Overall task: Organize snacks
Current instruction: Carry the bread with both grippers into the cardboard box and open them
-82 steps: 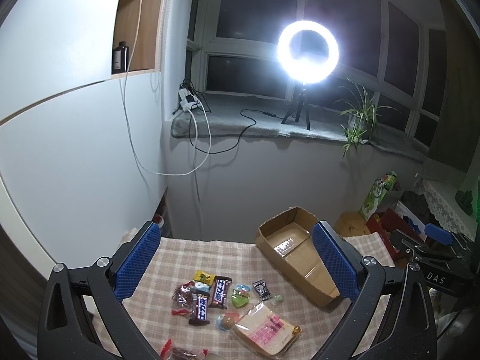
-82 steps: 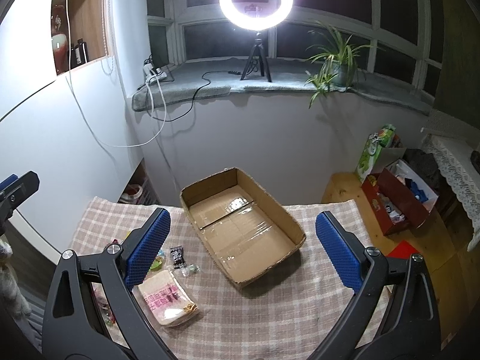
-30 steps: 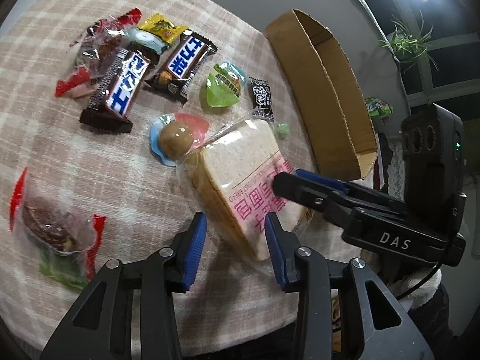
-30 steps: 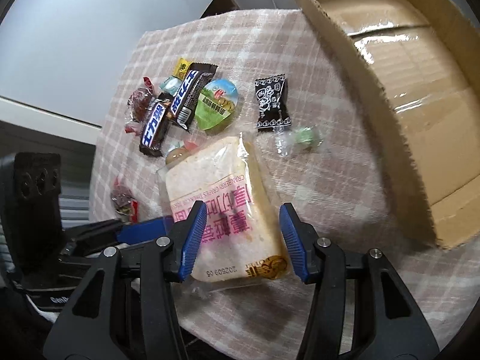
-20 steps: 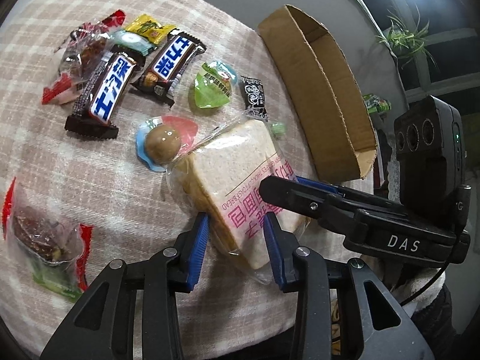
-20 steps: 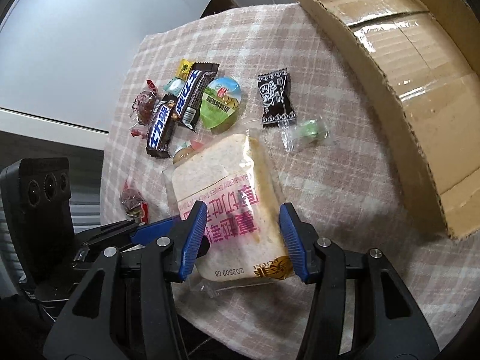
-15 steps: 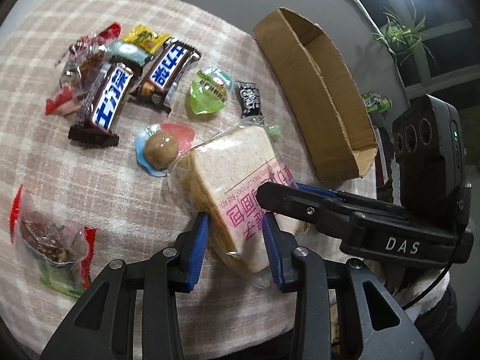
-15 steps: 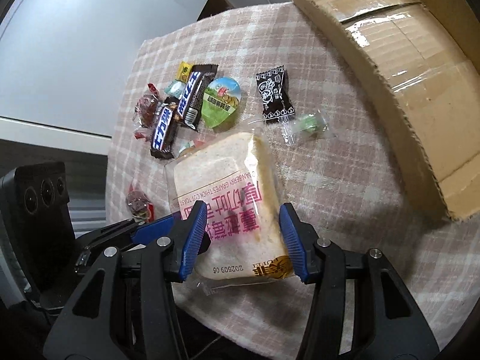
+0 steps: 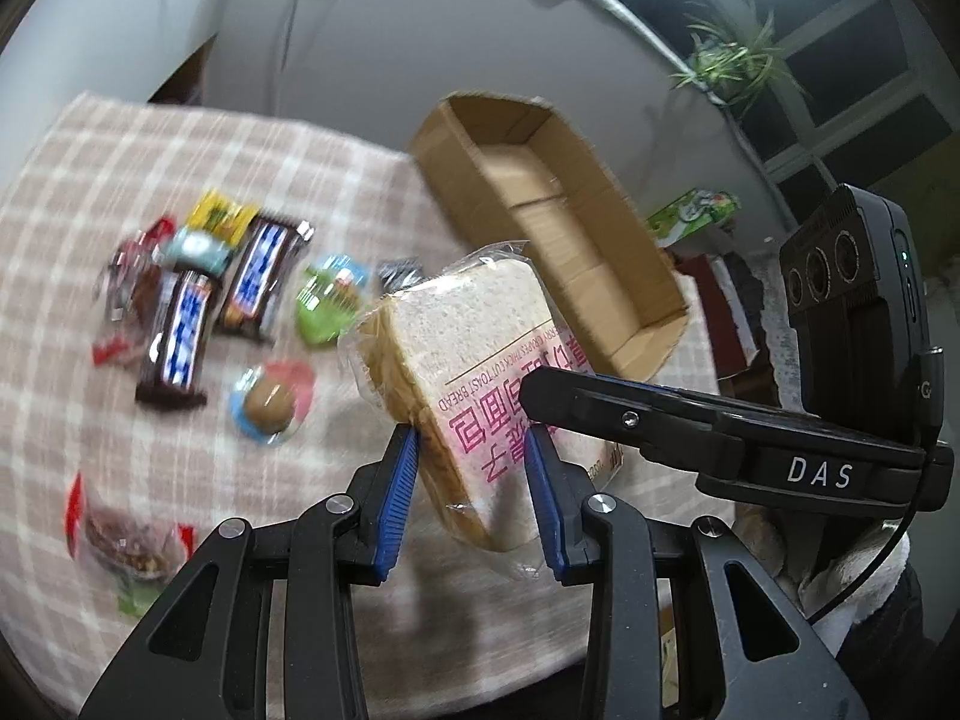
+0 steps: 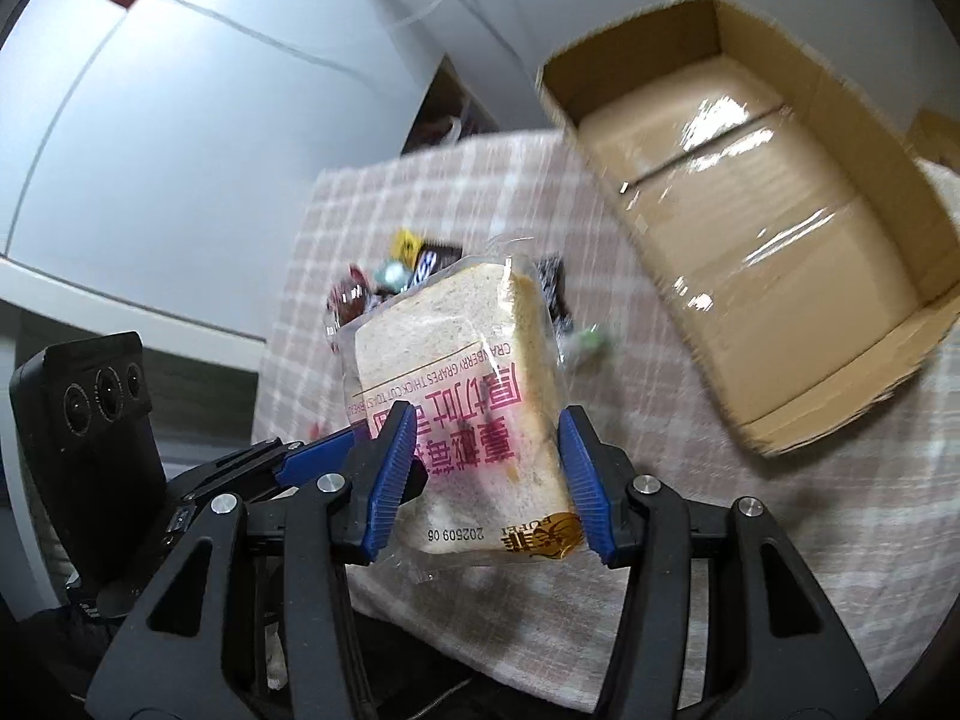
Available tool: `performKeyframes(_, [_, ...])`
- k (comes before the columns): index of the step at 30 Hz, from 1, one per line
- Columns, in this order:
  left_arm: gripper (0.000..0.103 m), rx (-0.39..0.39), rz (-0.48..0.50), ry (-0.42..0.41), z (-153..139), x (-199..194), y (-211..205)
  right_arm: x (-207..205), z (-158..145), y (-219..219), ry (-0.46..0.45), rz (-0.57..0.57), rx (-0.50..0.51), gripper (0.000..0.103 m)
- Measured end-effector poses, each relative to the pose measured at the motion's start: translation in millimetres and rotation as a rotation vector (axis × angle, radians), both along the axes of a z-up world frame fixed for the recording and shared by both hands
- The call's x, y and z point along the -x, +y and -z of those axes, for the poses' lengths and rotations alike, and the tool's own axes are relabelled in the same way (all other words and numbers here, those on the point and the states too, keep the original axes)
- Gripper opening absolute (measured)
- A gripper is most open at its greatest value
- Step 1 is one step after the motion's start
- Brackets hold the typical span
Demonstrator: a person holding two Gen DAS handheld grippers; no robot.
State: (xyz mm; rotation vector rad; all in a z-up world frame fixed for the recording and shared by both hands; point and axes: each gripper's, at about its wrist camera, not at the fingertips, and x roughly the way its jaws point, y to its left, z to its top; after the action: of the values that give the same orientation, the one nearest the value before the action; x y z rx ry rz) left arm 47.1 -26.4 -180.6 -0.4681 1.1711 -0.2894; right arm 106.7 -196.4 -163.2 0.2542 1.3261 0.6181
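A: Where's the bread packet (image 9: 480, 360)?
B: Off the counter (image 9: 72, 180), pinched at its near end by the left gripper (image 9: 471, 495) and right gripper (image 10: 489, 474).
A: Why both?
B: It's floppy; probably steadier that way for the cardboard box (image 10: 780, 192).
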Motion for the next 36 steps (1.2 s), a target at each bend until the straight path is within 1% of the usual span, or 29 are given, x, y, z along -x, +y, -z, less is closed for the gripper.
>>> performKeyframes(6, [0.034,0.013,0.05,-0.058,-17.6,-26.2,-20.1,-16.1,-18.4,-23.3,-0.044,0.062,-0.004,0.053])
performKeyframes(14, [0.034,0.034,0.127,-0.099,-25.7,-67.2,-57.2,-40.4,-24.8,-64.2,-0.072,0.136,0.011,0.053])
performKeyframes(18, [0.033,0.048,0.157,-0.115,-30.2,-85.3,-77.6,-54.2,-17.7,-82.6,-0.074,0.161,0.028,0.053])
performKeyframes(27, [0.033,0.043,0.199,-0.106,-20.7,-118.3,-118.5,-86.4,1.5,-120.6,-0.061,0.201,0.058,0.053])
performKeyframes(33, [0.033,0.018,0.217,-0.086,-7.2,-131.2,-133.9,-101.3,19.5,-126.1,-0.048,0.21,0.097,0.053])
performKeyframes(36, [0.033,0.003,0.219,-0.072,0.1,-136.0,-138.5,-102.3,25.9,-129.8,-0.035,0.213,0.114,0.053])
